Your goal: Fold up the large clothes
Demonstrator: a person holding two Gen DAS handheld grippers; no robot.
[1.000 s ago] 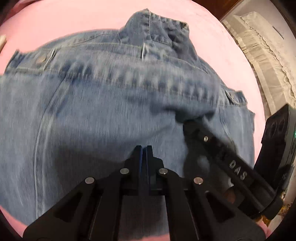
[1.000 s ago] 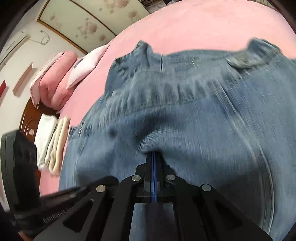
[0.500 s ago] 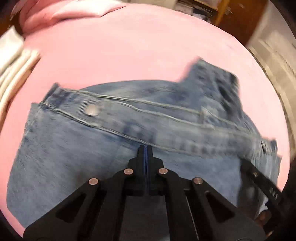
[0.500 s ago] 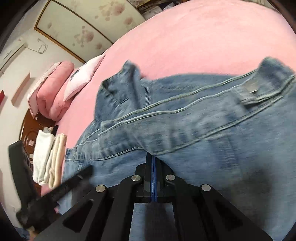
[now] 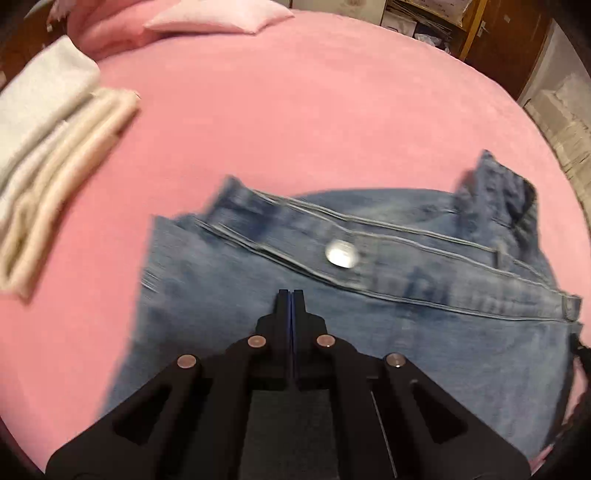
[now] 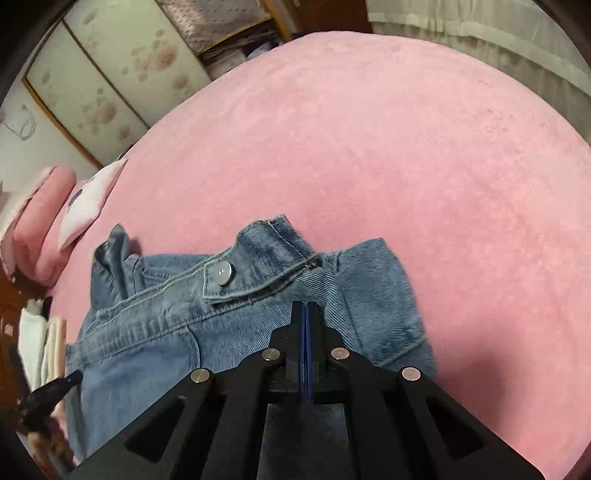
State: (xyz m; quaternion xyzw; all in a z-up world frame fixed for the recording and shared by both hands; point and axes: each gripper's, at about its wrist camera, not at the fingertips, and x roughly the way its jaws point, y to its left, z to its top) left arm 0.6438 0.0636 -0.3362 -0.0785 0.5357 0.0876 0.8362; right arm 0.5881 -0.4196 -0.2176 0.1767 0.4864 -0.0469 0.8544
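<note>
A pair of blue jeans [image 5: 406, 295] lies on the pink bed [image 5: 295, 110], waistband and metal button [image 5: 341, 253] facing away from me. My left gripper [image 5: 291, 295] is shut, its tips over the denim just below the waistband; I cannot tell if cloth is pinched. In the right wrist view the jeans [image 6: 155, 332] show the button [image 6: 223, 272] and a folded corner [image 6: 380, 295]. My right gripper [image 6: 306, 306] is shut, its tips over the denim near that corner. The tip of the left gripper [image 6: 55, 387] shows at the left edge.
A stack of folded white and cream cloths [image 5: 48, 155] lies at the left of the bed, also seen in the right wrist view [image 6: 40, 347]. Pink pillows [image 5: 214, 20] lie at the head. A wardrobe [image 6: 110, 81] and curtains [image 6: 480, 33] stand beyond.
Both grippers have pulled back and lifted away from the jeans. The waistband now sits farther off and more of the pink bed shows. The jaws stayed shut throughout.
</note>
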